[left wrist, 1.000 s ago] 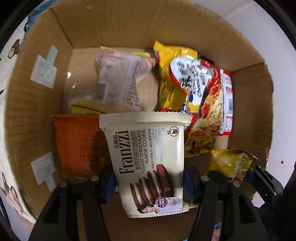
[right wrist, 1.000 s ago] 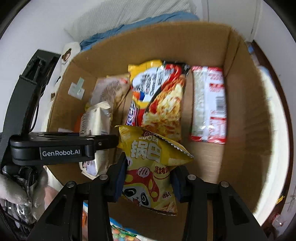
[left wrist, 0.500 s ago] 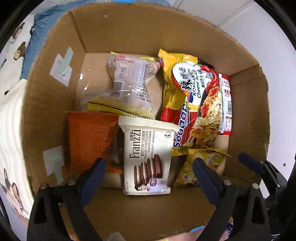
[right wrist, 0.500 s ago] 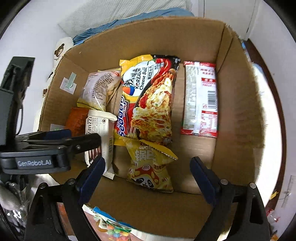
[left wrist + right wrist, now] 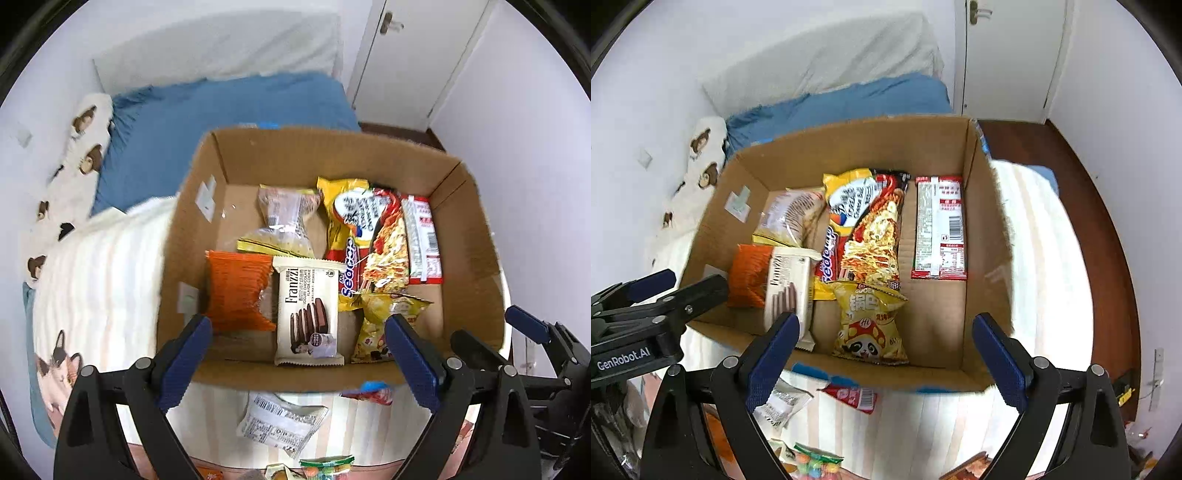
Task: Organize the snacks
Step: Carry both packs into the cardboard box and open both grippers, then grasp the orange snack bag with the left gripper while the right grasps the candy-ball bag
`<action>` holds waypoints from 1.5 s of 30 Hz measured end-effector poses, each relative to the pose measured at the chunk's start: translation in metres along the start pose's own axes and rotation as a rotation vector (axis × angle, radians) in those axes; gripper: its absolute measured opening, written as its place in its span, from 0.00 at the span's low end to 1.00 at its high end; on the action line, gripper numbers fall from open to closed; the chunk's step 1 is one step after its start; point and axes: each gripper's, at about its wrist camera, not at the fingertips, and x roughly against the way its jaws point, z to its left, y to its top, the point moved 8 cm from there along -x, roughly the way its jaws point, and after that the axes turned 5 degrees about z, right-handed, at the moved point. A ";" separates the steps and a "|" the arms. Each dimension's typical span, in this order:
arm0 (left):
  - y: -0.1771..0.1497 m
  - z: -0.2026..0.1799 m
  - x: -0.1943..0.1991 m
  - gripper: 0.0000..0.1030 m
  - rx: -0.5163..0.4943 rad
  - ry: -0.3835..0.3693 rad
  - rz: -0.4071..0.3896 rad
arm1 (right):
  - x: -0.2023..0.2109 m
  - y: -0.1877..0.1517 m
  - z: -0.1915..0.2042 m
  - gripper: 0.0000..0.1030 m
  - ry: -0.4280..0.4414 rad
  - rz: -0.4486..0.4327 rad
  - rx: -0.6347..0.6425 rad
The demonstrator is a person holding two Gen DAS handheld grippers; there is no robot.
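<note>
A cardboard box (image 5: 469,236) (image 5: 982,236) sits on a striped bed cover and holds several snacks. A cream Franzzi cookie pack (image 5: 308,314) (image 5: 786,288) stands at its near wall, next to an orange pack (image 5: 236,291). A yellow panda chip bag (image 5: 871,321) (image 5: 380,325) lies to its right. A noodle pack (image 5: 871,229) and a red-white pack (image 5: 938,225) lie farther back. My left gripper (image 5: 299,358) is open and empty above the box's near edge. My right gripper (image 5: 882,354) is open and empty there too.
Loose snacks lie on the bed in front of the box: a white wrapper (image 5: 280,424), a red wrapper (image 5: 853,395) and a candy bag (image 5: 816,461). A blue sheet (image 5: 229,114) lies behind the box. A wooden floor (image 5: 1108,236) is on the right.
Both grippers opened, letting go of the cookie pack and the chip bag inside the box, then pulled back and up out of the box.
</note>
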 end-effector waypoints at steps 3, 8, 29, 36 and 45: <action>-0.012 -0.007 0.008 0.93 0.001 0.001 -0.040 | 0.019 -0.011 0.002 0.94 0.031 -0.032 -0.012; -0.048 0.006 0.025 0.93 0.018 -0.001 -0.085 | 0.033 -0.057 0.013 0.94 0.122 -0.021 -0.044; -0.305 0.197 -0.110 0.91 0.931 -0.332 0.429 | -0.096 -0.236 0.054 0.75 0.129 0.305 -0.211; -0.270 0.184 -0.138 0.91 0.916 -0.234 0.402 | -0.111 -0.247 0.062 0.68 0.082 0.296 -0.204; -0.233 0.143 -0.139 0.77 0.329 0.056 0.355 | -0.101 -0.267 0.056 0.62 0.040 0.309 -0.142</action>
